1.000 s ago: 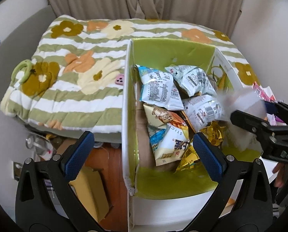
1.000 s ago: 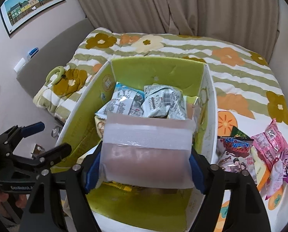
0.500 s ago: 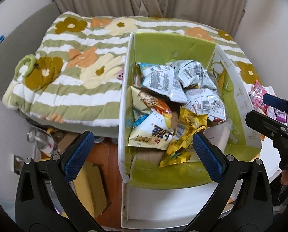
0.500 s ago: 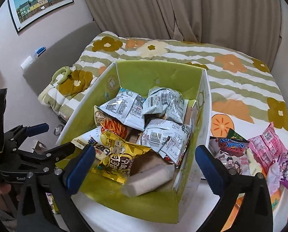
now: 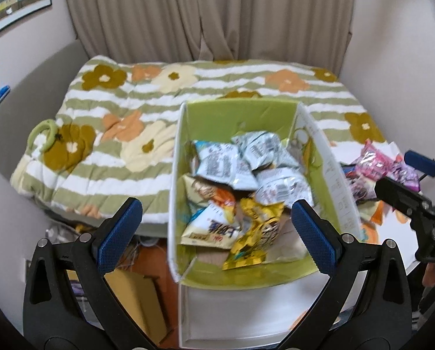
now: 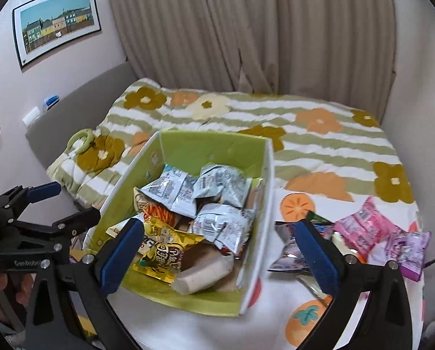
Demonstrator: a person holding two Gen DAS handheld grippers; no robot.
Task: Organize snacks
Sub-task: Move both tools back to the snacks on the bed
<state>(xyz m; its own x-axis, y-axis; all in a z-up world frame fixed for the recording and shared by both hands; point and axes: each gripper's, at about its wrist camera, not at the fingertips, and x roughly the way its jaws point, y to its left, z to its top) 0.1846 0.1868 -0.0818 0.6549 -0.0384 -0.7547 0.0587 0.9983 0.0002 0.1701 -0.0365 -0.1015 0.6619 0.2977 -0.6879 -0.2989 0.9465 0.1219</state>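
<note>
A green-lined box stands on a table and holds several snack bags: silver ones, a yellow one and a pale pinkish pack at its near end. My left gripper is open and empty above the box's near left. My right gripper is open and empty above the box's near right side. It also shows in the left wrist view. Loose pink and purple snack packs lie on the table right of the box.
A floral striped quilt covers the bed behind the box. A green ring lies on its left edge. Cardboard and clutter lie on the floor at left. The cloth with orange fruit prints covers the table.
My right gripper opened and let the pale pinkish pack fall into the box. Both grippers then pulled back and up from the box.
</note>
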